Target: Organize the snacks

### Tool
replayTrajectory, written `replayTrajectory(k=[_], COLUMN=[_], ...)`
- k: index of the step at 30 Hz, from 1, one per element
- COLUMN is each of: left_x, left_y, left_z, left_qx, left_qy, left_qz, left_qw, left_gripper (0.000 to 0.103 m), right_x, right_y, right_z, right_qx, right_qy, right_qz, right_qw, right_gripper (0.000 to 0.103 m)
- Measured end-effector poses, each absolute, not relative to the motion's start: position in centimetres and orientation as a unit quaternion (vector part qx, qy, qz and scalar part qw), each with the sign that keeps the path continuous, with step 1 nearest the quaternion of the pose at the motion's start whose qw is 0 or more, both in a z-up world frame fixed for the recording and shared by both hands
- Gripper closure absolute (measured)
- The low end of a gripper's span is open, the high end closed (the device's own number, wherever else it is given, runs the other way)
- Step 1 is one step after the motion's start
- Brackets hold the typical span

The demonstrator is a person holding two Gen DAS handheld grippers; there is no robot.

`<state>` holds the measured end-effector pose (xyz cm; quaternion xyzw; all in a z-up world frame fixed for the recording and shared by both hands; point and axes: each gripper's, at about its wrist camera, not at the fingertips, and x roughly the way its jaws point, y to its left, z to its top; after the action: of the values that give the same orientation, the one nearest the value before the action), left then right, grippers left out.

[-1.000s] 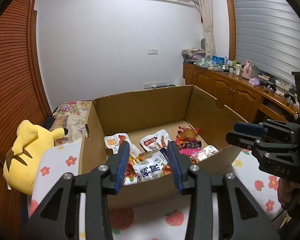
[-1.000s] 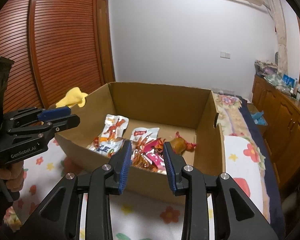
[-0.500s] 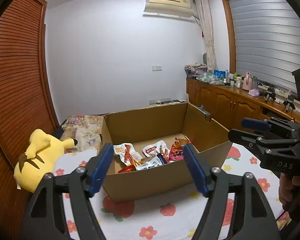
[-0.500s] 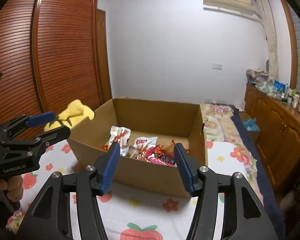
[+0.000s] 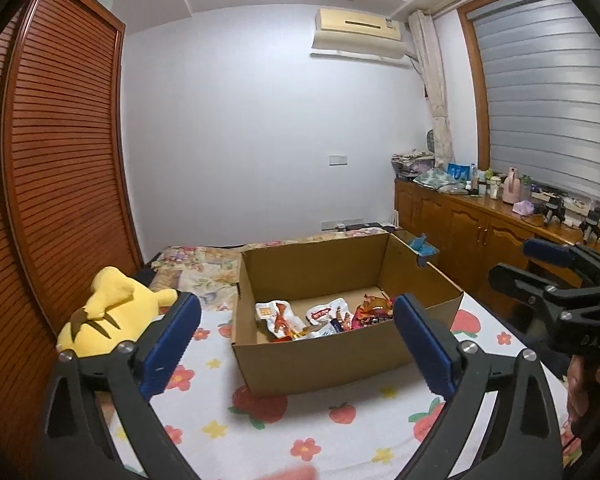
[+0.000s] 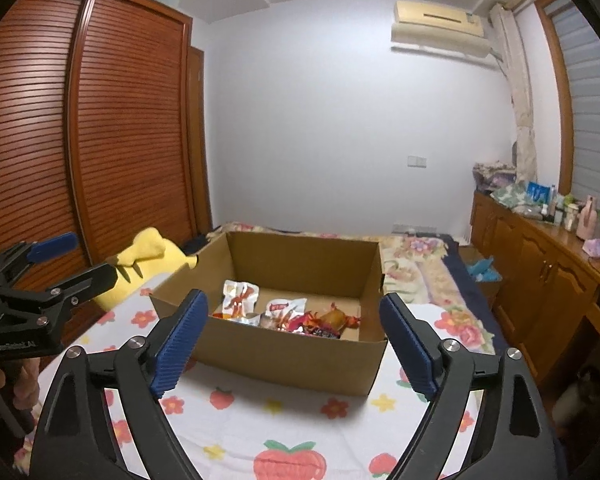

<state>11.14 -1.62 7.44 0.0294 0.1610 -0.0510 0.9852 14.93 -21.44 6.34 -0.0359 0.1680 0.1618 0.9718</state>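
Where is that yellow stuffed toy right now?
The yellow stuffed toy lies on the bed, left of the cardboard box in both views, next to the wooden wardrobe.

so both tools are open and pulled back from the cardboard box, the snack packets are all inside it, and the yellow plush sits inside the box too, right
Not quite. The yellow plush is outside the cardboard box, lying on the bed by the wardrobe; the left wrist view shows this clearly. The rest holds: the left tool and right tool are both open and back from the box, and the snack packets lie inside it.
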Motion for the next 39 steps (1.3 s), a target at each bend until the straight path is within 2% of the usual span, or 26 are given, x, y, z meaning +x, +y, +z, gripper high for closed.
replayTrajectory(k=[6, 39], left_x=[9.1, 6.2], left_y=[-1.7, -0.8], left_z=[7.9, 5.2], left_qx=[0.024, 0.014], left_qy=[0.155, 0.189], left_qz=[-0.052, -0.048], left_qw=[0.986, 0.981], left_gripper=[0.005, 0.005], right_x=[13.0, 9.0], right_y=[-21.4, -22.5], right_z=[6.9, 4.7], right_qx=[-0.033, -0.029], right_qy=[0.155, 0.163], right_qz=[0.143, 0.113], right_qw=[0.977, 0.980], right_gripper=[0.003, 0.003])
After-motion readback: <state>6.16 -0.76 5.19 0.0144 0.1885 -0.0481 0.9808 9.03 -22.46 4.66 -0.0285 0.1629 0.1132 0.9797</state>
